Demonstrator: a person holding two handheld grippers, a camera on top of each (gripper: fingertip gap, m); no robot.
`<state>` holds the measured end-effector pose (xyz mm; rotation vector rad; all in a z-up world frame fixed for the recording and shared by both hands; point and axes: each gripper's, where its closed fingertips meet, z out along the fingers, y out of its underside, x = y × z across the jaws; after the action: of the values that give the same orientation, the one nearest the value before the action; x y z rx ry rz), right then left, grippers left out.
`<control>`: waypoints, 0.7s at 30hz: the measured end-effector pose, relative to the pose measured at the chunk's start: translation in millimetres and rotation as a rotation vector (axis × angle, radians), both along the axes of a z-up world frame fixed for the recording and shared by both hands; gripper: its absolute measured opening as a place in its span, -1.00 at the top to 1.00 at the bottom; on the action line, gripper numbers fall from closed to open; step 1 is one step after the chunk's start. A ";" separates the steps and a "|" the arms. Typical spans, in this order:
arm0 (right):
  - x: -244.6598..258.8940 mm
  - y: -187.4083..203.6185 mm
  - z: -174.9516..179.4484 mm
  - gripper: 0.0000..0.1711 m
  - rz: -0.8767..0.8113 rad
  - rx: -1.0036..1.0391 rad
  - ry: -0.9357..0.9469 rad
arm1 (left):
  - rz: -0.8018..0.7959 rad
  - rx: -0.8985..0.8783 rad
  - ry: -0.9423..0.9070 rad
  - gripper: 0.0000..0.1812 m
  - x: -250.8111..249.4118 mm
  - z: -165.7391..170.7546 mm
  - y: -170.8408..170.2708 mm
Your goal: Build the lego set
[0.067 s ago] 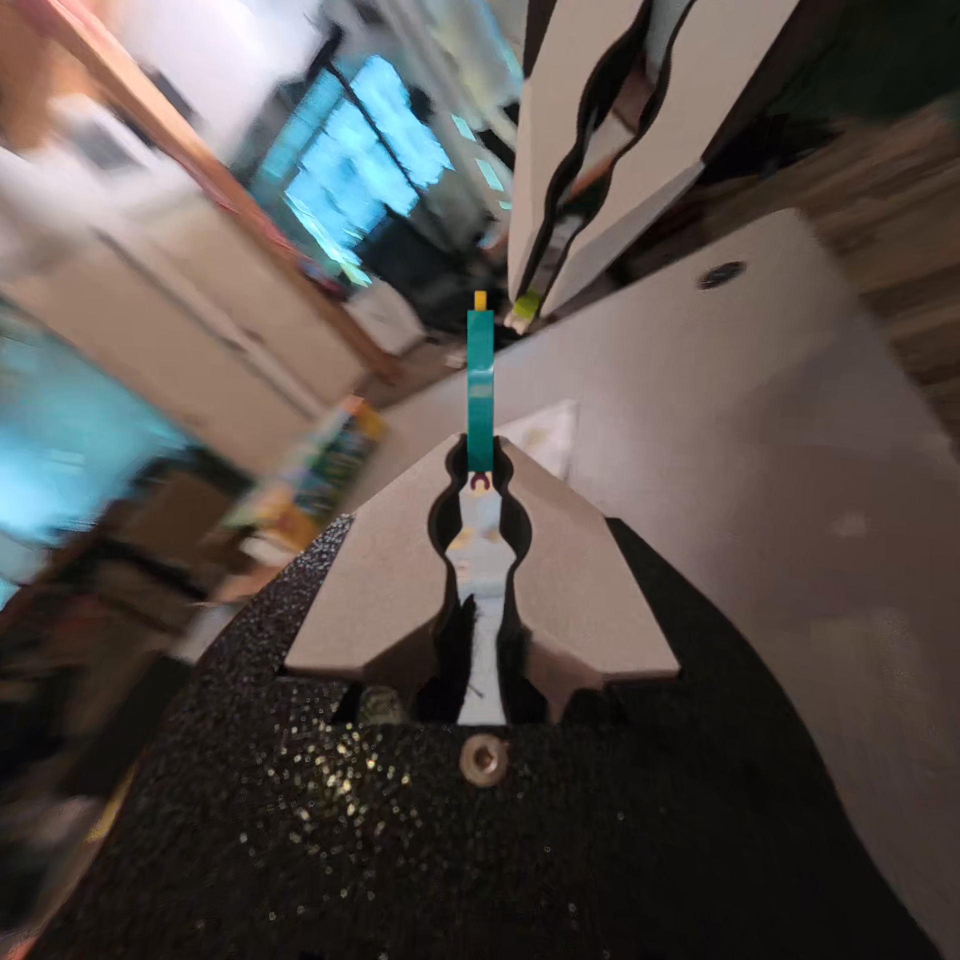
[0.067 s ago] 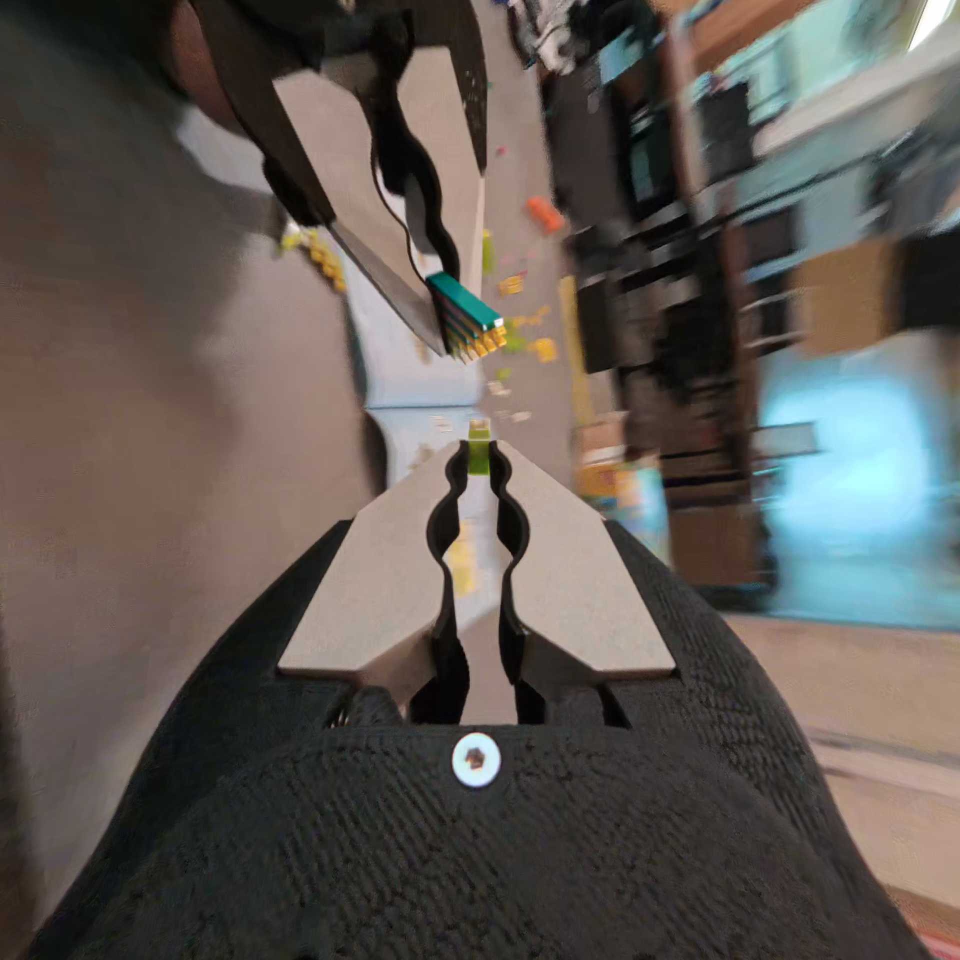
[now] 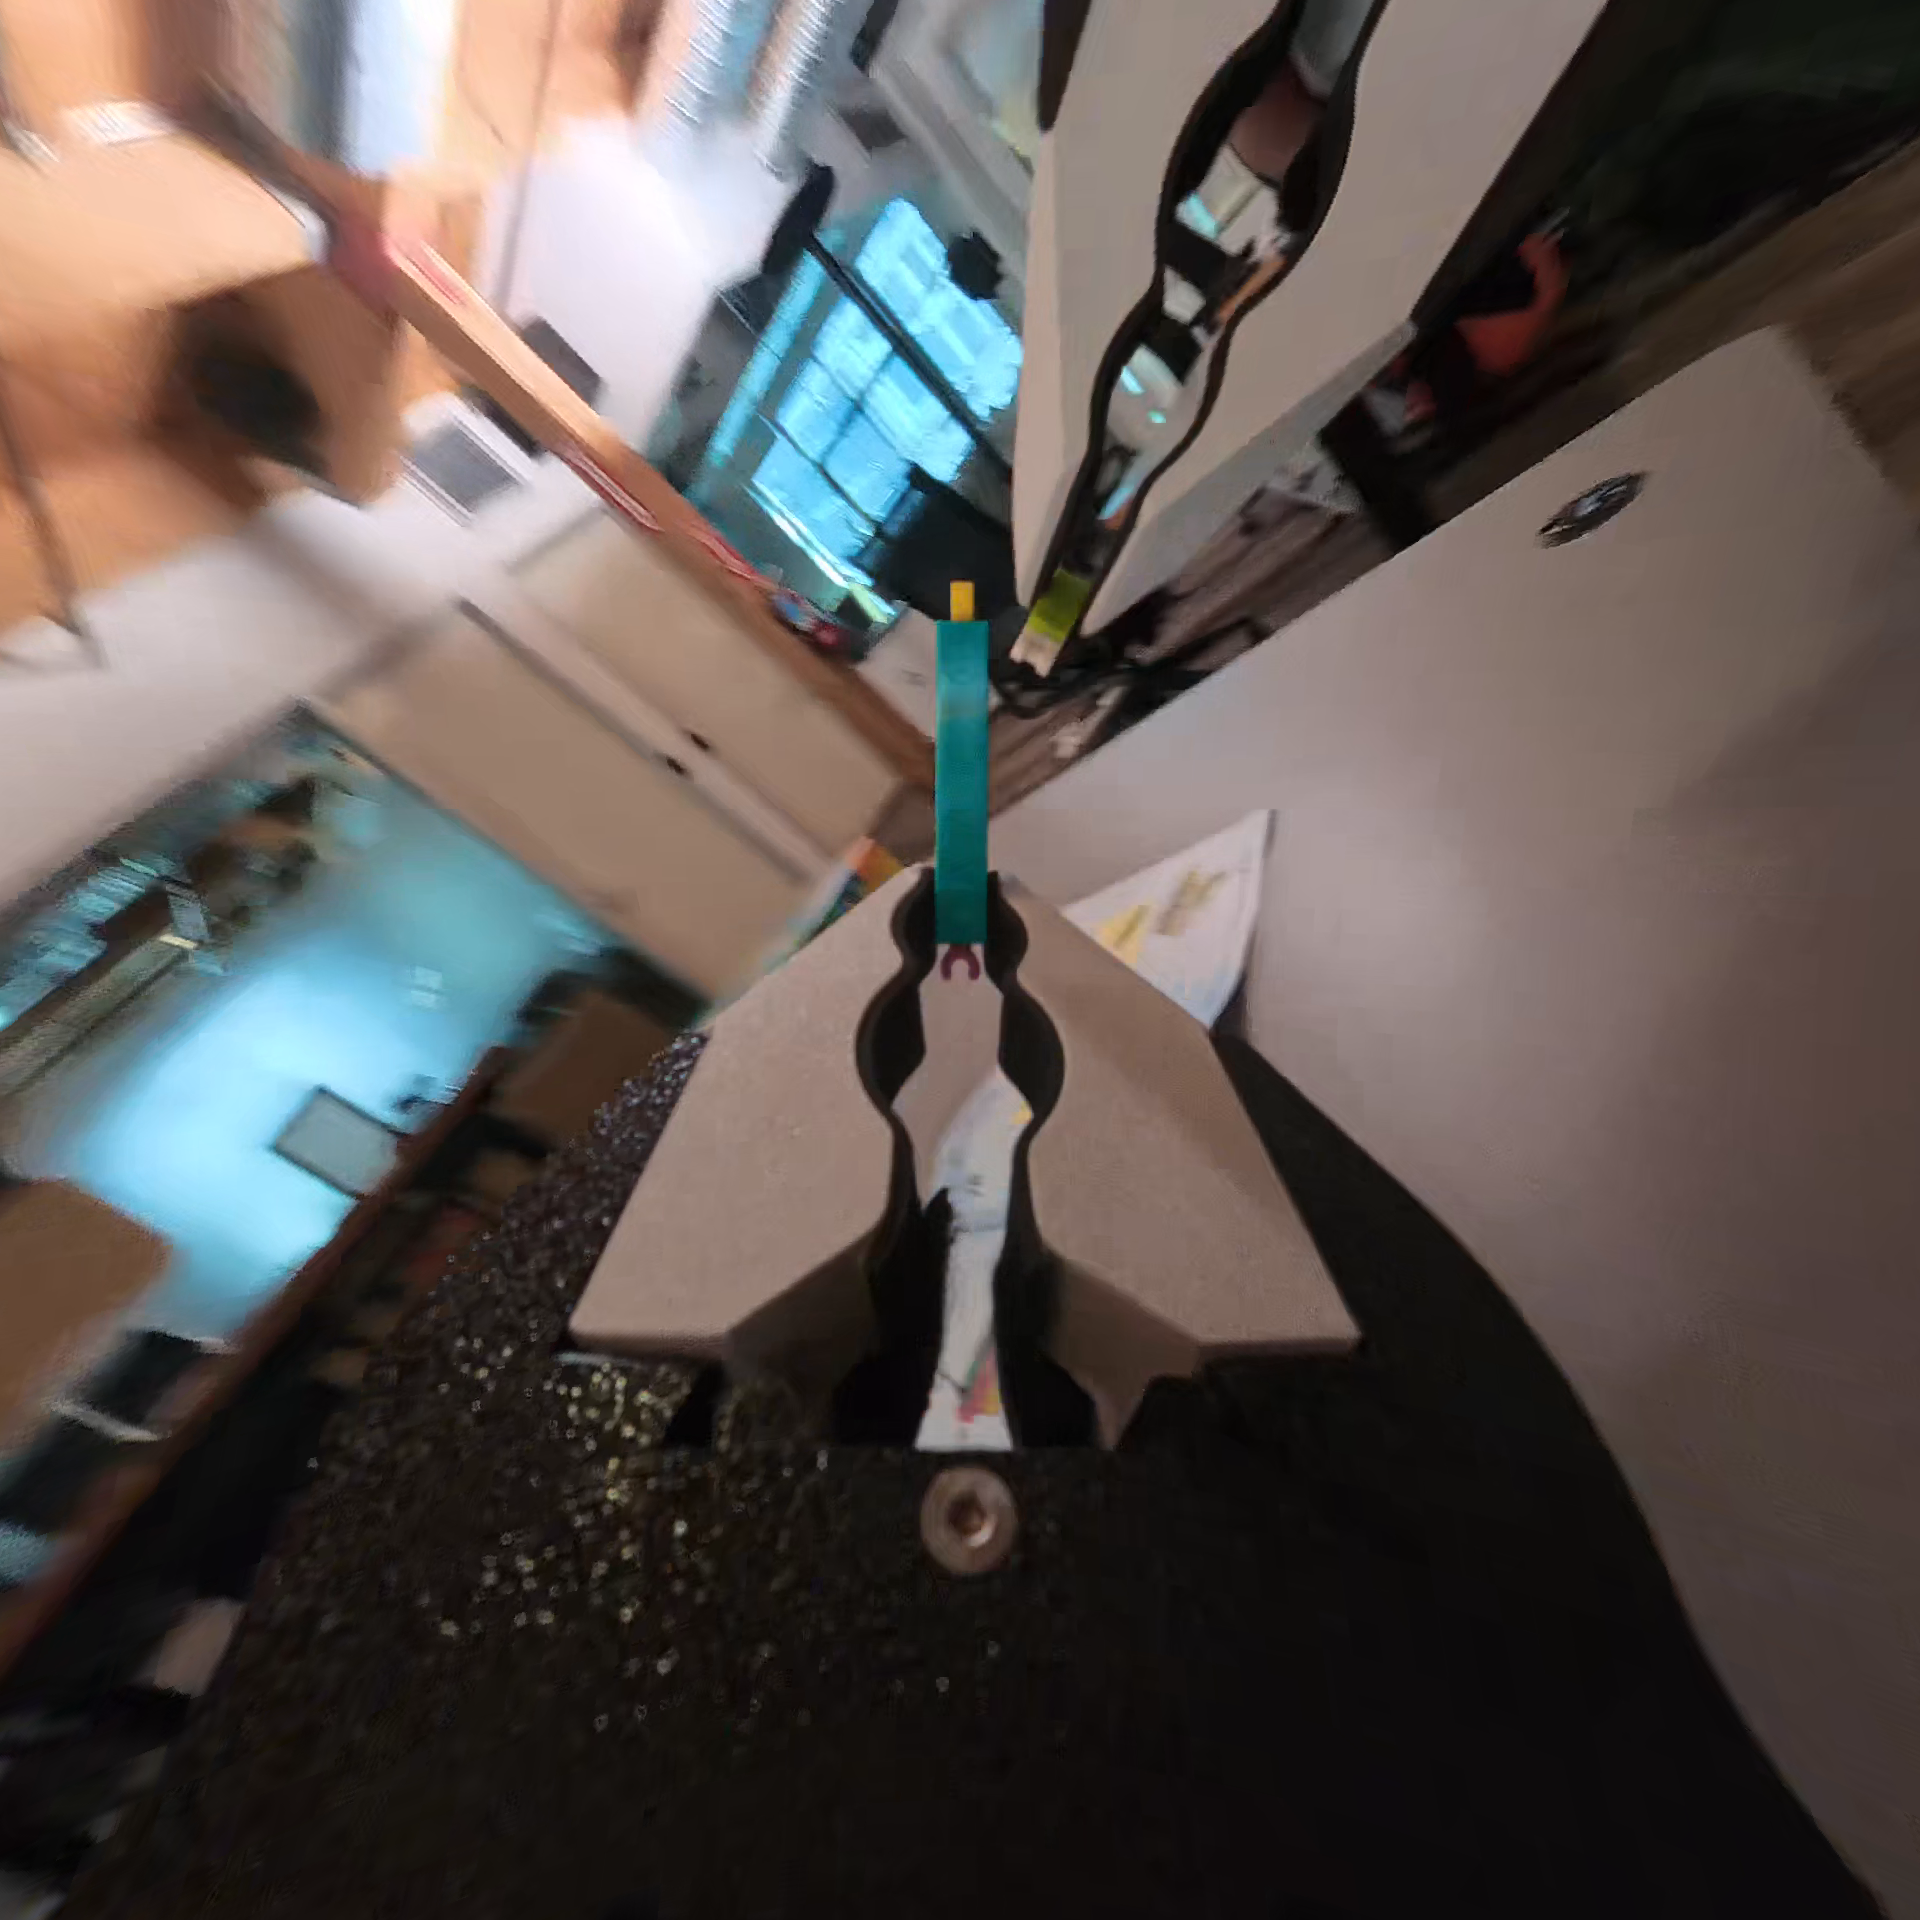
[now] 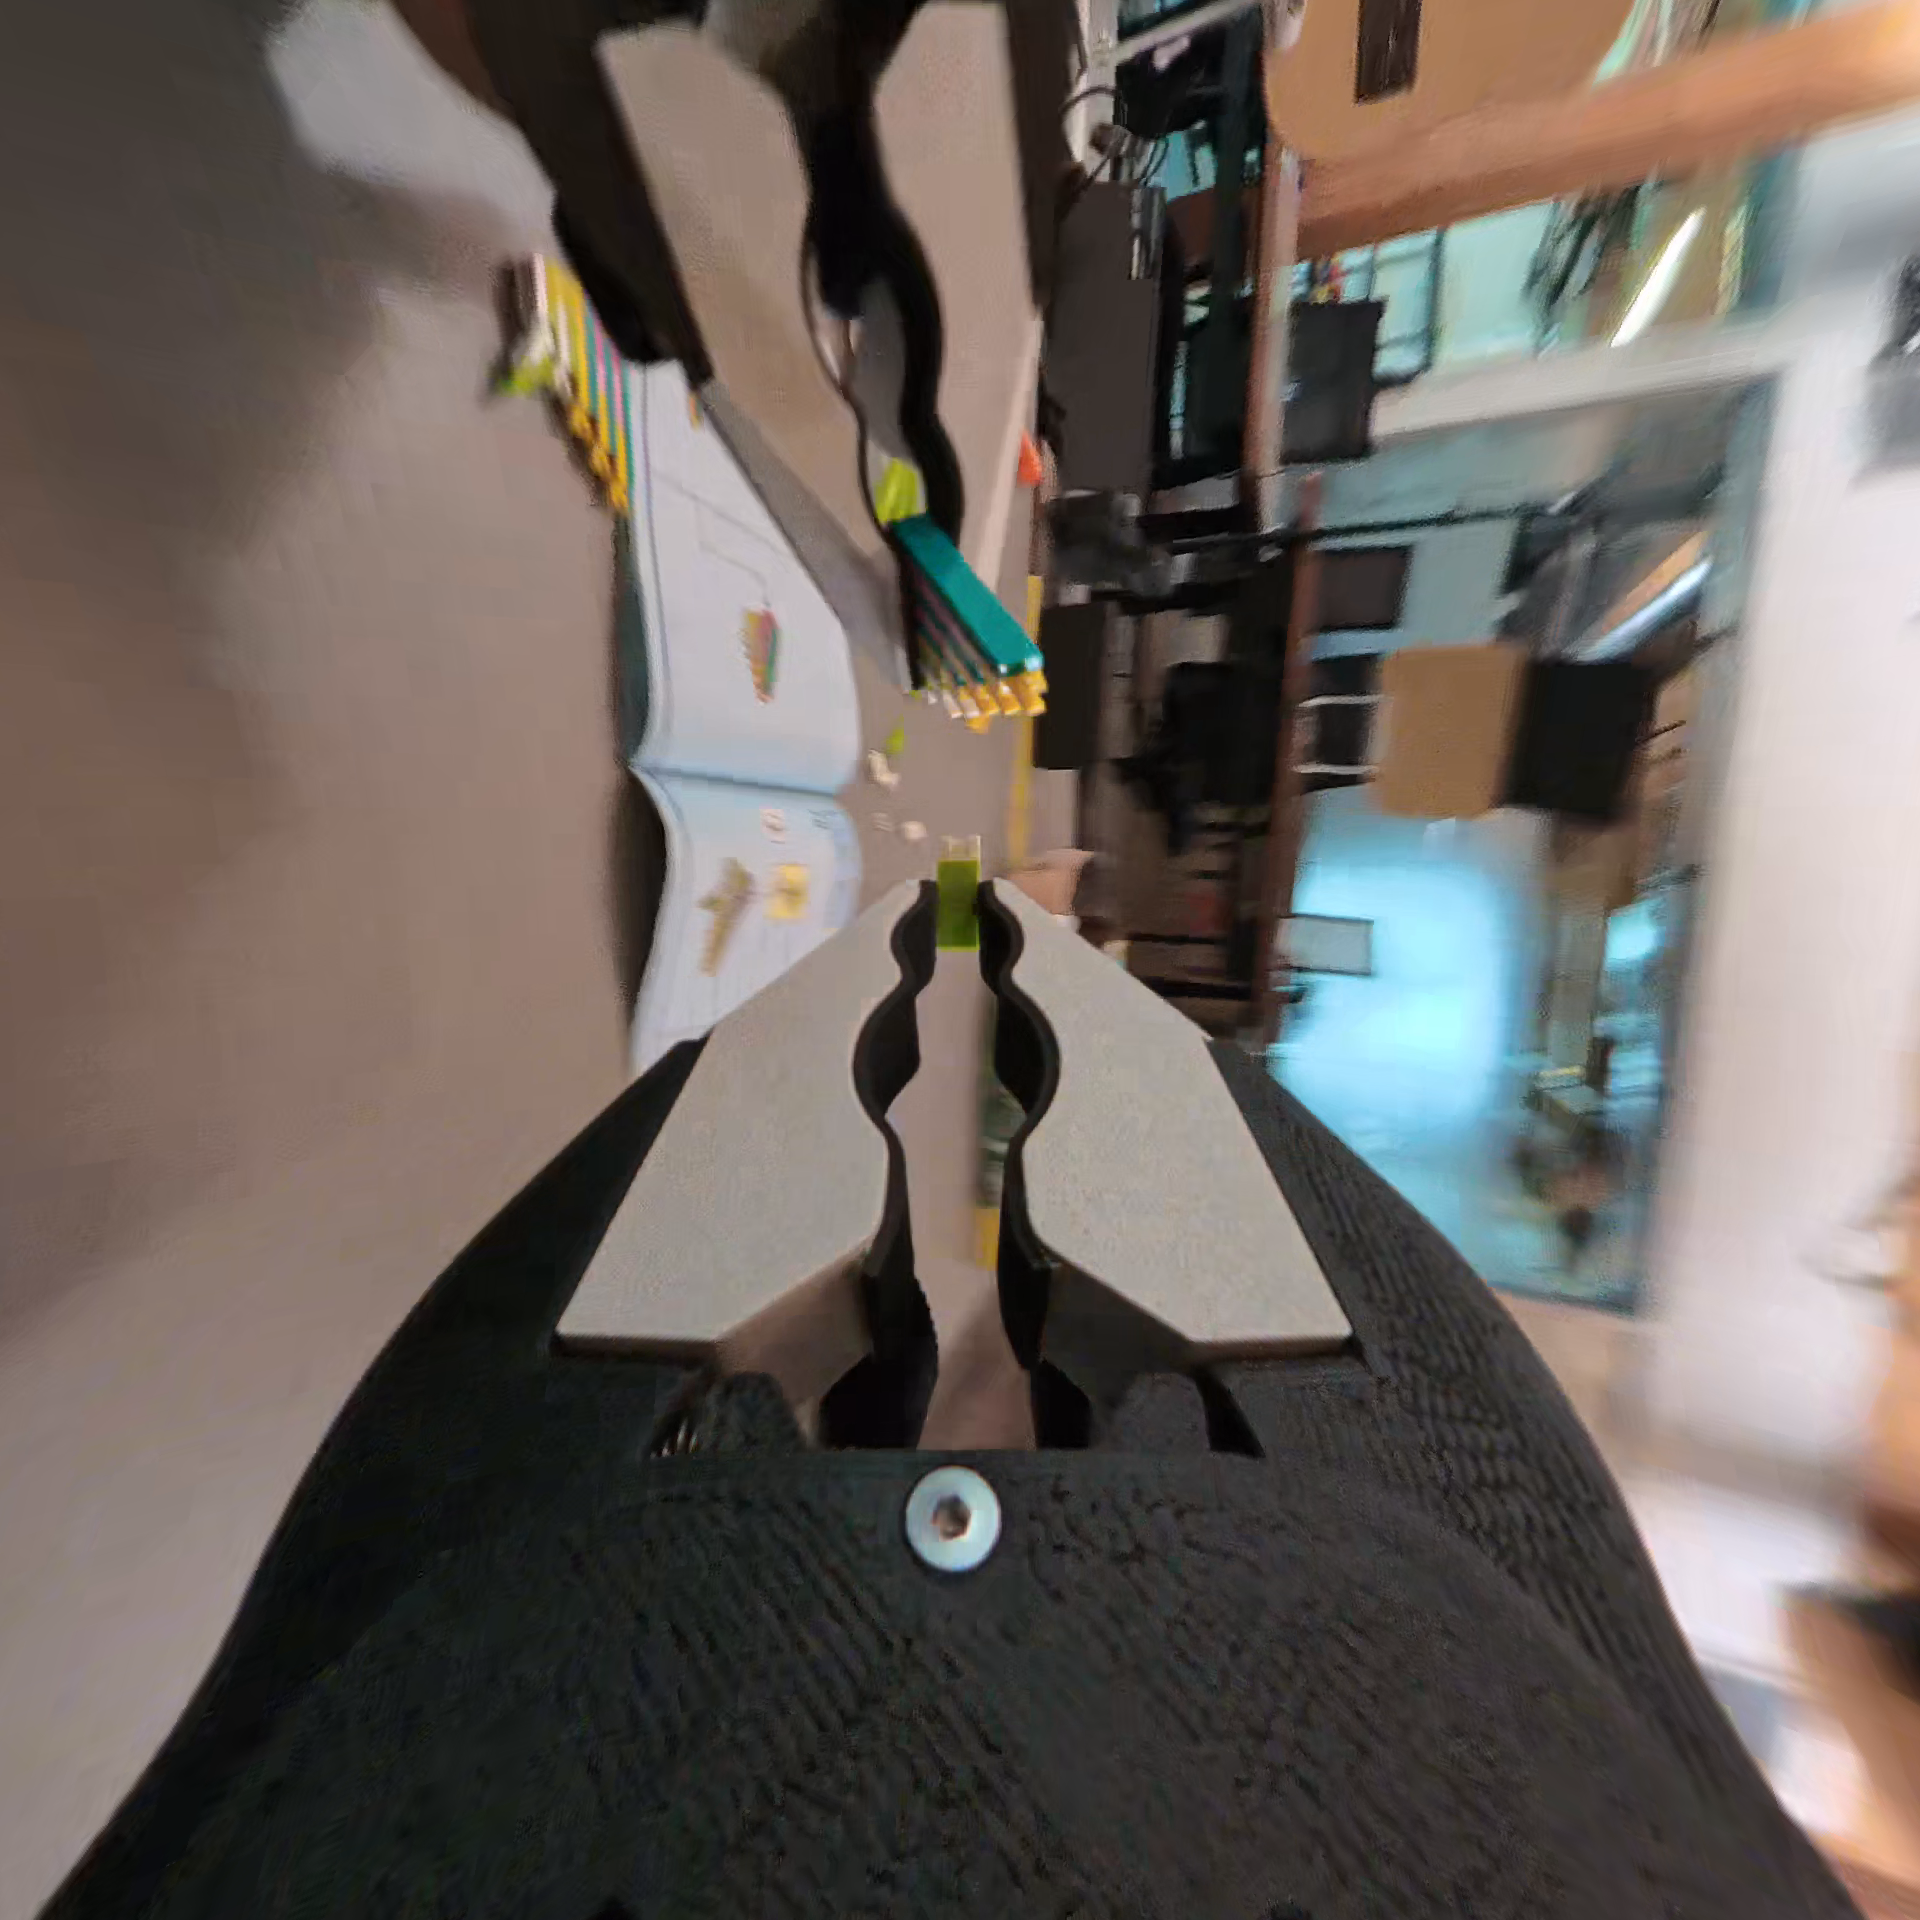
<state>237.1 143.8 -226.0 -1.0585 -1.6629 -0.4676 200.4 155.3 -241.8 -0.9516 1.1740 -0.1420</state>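
Lego assembly (image 3: 961, 790), a stack of thin plates with a teal face and yellow pieces at its far end, sat pinched between the tips of the left gripper (image 3: 961, 914), above the pale table (image 3: 1558, 935). In the left wrist view it showed edge-on, long axis straight out along the fingers, away from the camera. In the right wrist view the same stack (image 4: 971, 623) angled down to the right, layered edges showing, yellow ends lowest.

Around: an open instruction booklet (image 4: 748, 727) lay flat on the table; a few small loose pieces (image 4: 883, 769) were scattered just past it; a second striped build (image 4: 582, 395) lay farther off, blurred. Background room heavily motion-blurred.

Left gripper (image 4: 914, 499) reached in from the top of the right wrist view, jaws nearly closed on the stack.

Right gripper (image 4: 958, 904) held a small lime-green piece (image 4: 957, 914) at its fingertips, jaws almost together. In the left wrist view it (image 3: 1055, 613) came down from above, the lime piece (image 3: 1055, 618) near the stack's yellow end, apart from it.
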 end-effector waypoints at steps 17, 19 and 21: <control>-17.2 -30.8 7.5 0.92 0.250 0.391 -0.340 | 0.052 0.456 0.126 0.95 9.1 16.2 -38.0; -18.1 -31.5 6.6 0.92 0.259 0.394 -0.349 | 0.042 0.433 0.125 0.95 9.6 15.1 -37.5; -18.6 -29.8 4.1 0.92 0.260 0.392 -0.361 | 0.036 0.435 0.132 0.95 10.7 13.8 -38.2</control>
<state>218.4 113.9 -221.9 -0.4794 -1.8897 -0.8076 211.1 117.1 -228.0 -0.6032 1.2424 0.2024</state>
